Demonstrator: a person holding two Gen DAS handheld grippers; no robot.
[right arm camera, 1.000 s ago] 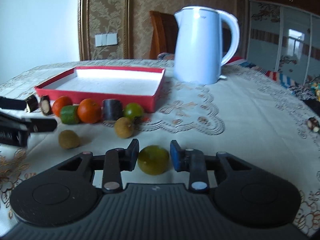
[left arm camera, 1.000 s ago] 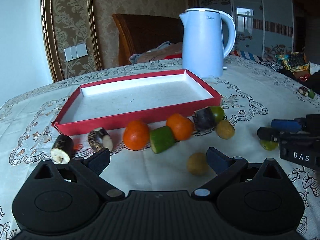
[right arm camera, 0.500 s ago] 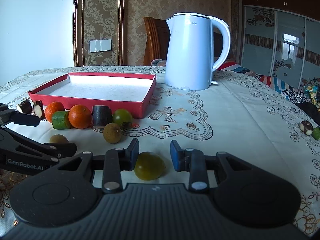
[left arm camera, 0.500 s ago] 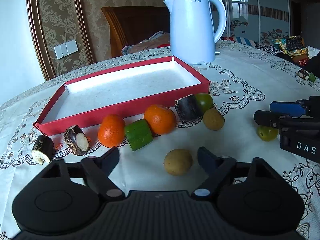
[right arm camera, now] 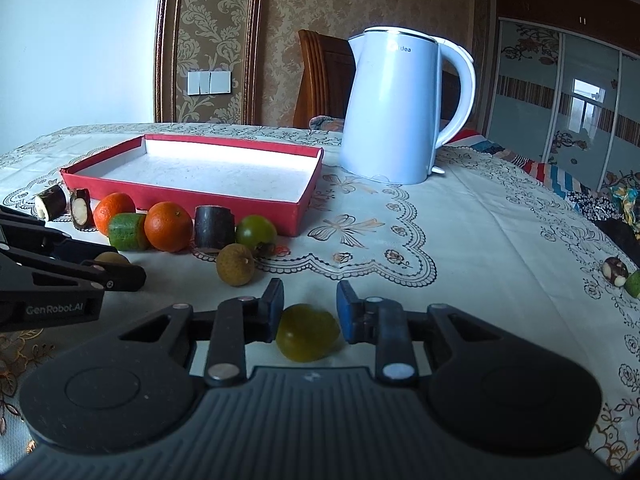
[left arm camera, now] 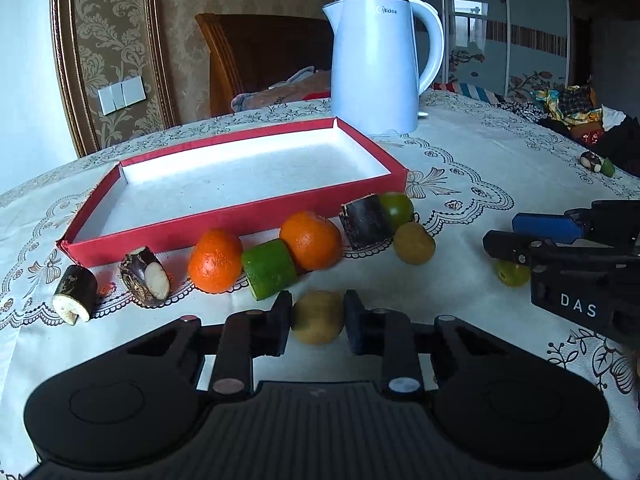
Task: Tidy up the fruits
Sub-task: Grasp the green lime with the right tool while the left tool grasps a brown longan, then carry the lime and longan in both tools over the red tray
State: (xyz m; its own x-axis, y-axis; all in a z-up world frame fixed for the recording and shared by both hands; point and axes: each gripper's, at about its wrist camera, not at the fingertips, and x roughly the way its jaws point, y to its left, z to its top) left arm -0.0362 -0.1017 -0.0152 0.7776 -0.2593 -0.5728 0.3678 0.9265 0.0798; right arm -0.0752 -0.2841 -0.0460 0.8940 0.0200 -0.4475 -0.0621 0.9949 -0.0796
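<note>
The red tray (left arm camera: 240,220) is the landmark: it lies ahead of both grippers, on the far side of the fruit row that lines its near wall, and it holds nothing yet. The left gripper (left arm camera: 317,320) sits squarely on the brown longan (left arm camera: 317,317), both pads pressed to its sides, so it looks grasped. The tray is straight ahead of it, over the oranges. The right gripper (right arm camera: 309,312) straddles the green fruit (right arm camera: 307,332), off the tray's right corner. Its left pad touches the skin, but a sliver of gap seems to remain at the blue pad, so the clamp is probably not complete.
</note>
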